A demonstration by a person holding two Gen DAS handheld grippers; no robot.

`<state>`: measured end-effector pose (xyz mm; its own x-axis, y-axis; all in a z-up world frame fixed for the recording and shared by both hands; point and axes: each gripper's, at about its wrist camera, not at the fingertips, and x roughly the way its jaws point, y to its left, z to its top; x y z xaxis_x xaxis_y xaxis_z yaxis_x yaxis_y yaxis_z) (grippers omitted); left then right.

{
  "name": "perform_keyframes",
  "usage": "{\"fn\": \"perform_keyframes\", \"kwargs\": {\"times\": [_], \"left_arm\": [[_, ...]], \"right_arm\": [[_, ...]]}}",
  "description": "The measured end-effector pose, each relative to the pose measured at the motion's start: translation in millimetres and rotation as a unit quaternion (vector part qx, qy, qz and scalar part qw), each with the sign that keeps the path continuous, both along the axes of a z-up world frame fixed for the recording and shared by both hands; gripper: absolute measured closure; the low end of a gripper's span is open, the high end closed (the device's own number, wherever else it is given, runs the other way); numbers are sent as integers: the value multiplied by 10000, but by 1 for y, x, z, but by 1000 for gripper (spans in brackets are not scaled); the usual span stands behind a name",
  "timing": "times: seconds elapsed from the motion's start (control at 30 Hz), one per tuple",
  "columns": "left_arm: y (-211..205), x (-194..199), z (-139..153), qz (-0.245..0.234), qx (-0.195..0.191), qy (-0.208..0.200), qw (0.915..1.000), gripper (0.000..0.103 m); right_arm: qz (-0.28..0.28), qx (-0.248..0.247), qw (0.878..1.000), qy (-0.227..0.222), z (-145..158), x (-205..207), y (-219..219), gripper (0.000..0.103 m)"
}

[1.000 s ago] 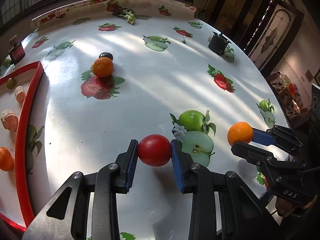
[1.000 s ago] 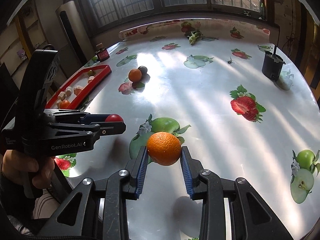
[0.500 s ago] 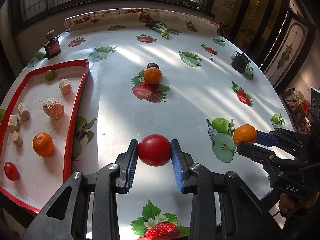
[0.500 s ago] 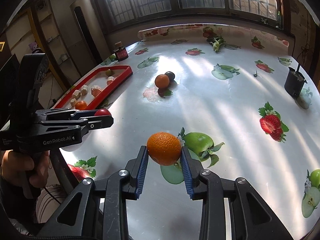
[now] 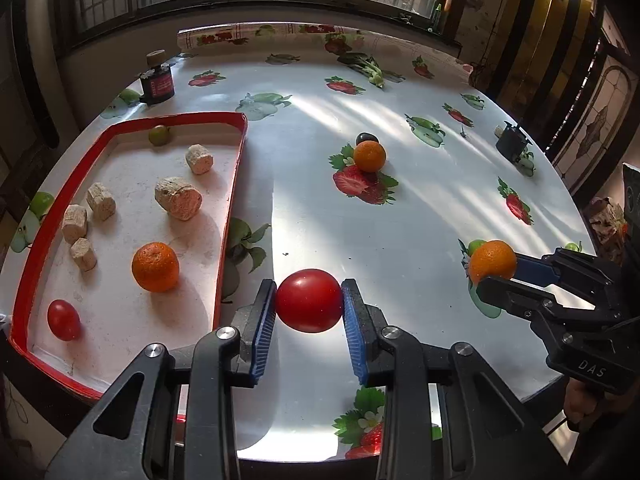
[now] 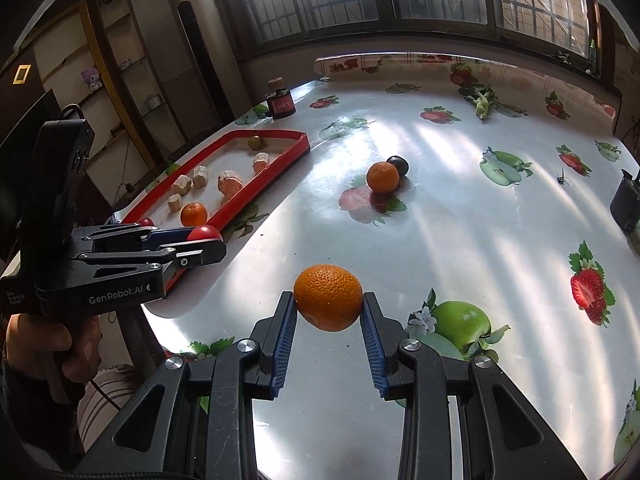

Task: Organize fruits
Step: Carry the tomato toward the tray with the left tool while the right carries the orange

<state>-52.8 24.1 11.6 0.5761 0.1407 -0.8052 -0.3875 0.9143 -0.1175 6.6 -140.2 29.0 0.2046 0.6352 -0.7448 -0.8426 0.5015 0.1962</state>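
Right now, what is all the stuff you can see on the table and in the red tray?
red tray: 1, red rim, white floor, left side of the table
orange in tray: 1, orange
small tomato in tray: 1, red, near corner of the tray
green fruit: 1, green, far corner of the tray
pale chunks: 5, beige, spread in the tray
loose orange: 1, orange, mid-table
dark fruit: 1, near black, just behind the loose orange
jar: 1, dark with red label, beyond the tray
black object: 1, far right of the table
leafy greens: 1 bunch, green, far edge
table: 1, shiny fruit-print cloth
left gripper: shut on a red tomato
right gripper: shut on an orange
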Motion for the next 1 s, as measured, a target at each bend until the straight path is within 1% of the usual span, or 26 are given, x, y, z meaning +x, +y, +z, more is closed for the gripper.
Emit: {"fn": "perform_keyframes", "kwargs": {"times": [0.23,0.43,1.0], "left_arm": [[20,-14,6,288,74,-42,9995,73],[33,-22,5,467,115,-6,9988,73],[56,-32,-2,687,26,49,9976,73]], "right_arm": [[269,21,9996,19,2,-7,26,70],[494,48,9988,-5,5,-13,48,70],[776,-35,9970,62,1,-18,81,70]]}}
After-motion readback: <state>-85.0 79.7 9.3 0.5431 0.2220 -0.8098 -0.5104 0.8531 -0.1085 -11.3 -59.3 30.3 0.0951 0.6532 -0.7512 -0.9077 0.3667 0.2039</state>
